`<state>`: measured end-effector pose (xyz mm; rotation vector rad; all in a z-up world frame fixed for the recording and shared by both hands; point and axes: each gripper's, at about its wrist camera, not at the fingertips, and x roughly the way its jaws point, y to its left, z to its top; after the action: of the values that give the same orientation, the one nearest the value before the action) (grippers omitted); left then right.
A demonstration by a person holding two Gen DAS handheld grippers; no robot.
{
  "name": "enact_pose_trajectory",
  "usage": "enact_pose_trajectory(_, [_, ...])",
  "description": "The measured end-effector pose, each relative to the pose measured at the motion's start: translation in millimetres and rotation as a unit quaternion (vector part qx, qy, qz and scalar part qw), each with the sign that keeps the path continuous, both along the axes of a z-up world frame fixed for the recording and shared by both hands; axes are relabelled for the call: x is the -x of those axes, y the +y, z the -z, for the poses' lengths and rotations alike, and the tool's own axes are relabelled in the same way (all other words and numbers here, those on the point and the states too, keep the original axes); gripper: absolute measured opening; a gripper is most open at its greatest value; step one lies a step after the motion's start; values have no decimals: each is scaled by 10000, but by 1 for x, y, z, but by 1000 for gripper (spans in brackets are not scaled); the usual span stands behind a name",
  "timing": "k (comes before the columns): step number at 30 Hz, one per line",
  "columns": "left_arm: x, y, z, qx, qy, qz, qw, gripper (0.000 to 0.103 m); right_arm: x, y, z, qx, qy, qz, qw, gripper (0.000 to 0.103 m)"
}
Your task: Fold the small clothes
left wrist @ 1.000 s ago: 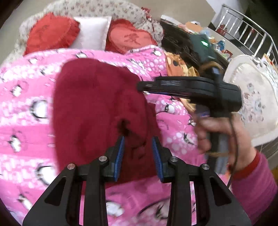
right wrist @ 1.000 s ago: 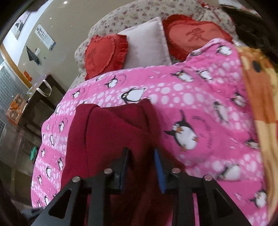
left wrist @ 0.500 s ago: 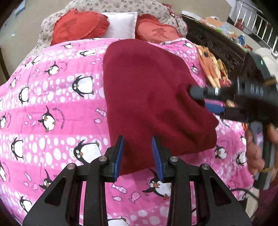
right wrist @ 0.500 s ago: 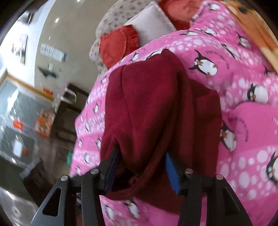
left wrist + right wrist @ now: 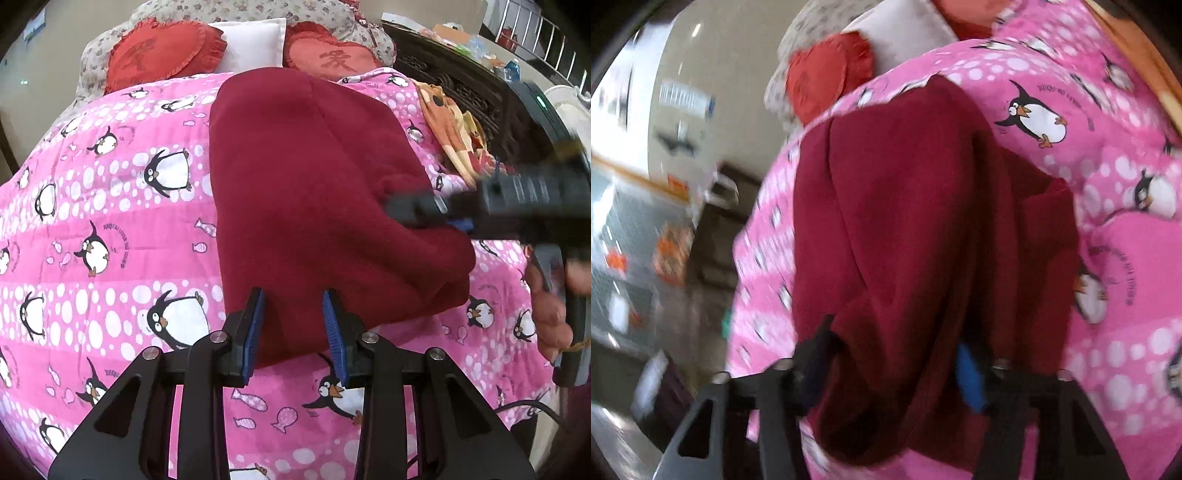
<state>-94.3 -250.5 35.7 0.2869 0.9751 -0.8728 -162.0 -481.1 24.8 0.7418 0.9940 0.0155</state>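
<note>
Left wrist view shows the dark red fleece garment point(image 5: 314, 199) lying on the pink penguin-print quilt point(image 5: 110, 240), already doubled over into a tall, rounded panel with a smooth left edge and a bulkier, layered corner at the lower right. The left gripper point(image 5: 293, 332) stands with its blue-padded jaws spread, straddling the near hem of the garment without pinching it. The right gripper point(image 5: 410, 214), blurred at the right of this view and held in the person's right hand point(image 5: 554, 314), reaches onto the garment's right edge. From the right wrist view the right gripper point(image 5: 890, 369) has a thick fold of the red fleece bunched between its fingers; the jaws look fairly wide, so I take it as pinching the cloth, though motion blur leaves this uncertain. As a judgement, the fold is partway done: at least one fold seems laid, the right-hand flap looks not yet set flat, and the bundle is still long, so a further fold and some smoothing likely remain. Beyond the garment sit two red heart-shaped cushions point(image 5: 162, 51) and a white pillow point(image 5: 255, 44) at the head of the bed.
</note>
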Motion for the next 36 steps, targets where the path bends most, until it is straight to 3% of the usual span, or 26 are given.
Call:
enact_pose_trajectory(3, [-2,0,2,49,116,-36,9999,32,16,0,3,275,17,-83,9996,42])
enact_pose_trajectory(8, [2,-3,-1,-32,50,-102,9999,32,27,6,-3,538,-334,-82,9980,23])
enact_pose_trajectory(11, [2,2,-8,-19,98,-76,9999,31,35,11,-18,680,-629,-33,9957,20])
enact_pose_trajectory(14, [0,8,-15,93,55,-134,9999,32,51,7,-22,741,-701,82,9948,19])
enact_pose_trajectory(17, [-5,4,-7,44,169,-218,9996,31,49,9,-2,1045,-376,114,9937,19])
enact_pose_trajectory(19, [-7,3,-5,18,202,-291,9994,31,47,7,7,972,-317,223,9945,19])
enact_pose_trajectory(21, [-8,3,-8,47,169,-315,9994,32,49,4,3,808,-430,318,9953,19])
enact_pose_trajectory(23, [-9,2,-11,64,137,-333,9993,32,55,3,-10,902,-494,402,9939,34])
enact_pose_trajectory(24, [-10,1,-13,49,78,-354,9993,31,58,3,-17,1042,-504,473,9921,36])
enact_pose_trajectory(30, [-23,-14,-17,4,-158,-521,9985,32,50,17,-57,1446,-997,446,9834,37])
enact_pose_trajectory(36, [-34,-31,-14,-65,-393,-535,9978,37,18,29,-33,1830,-776,176,9799,37])
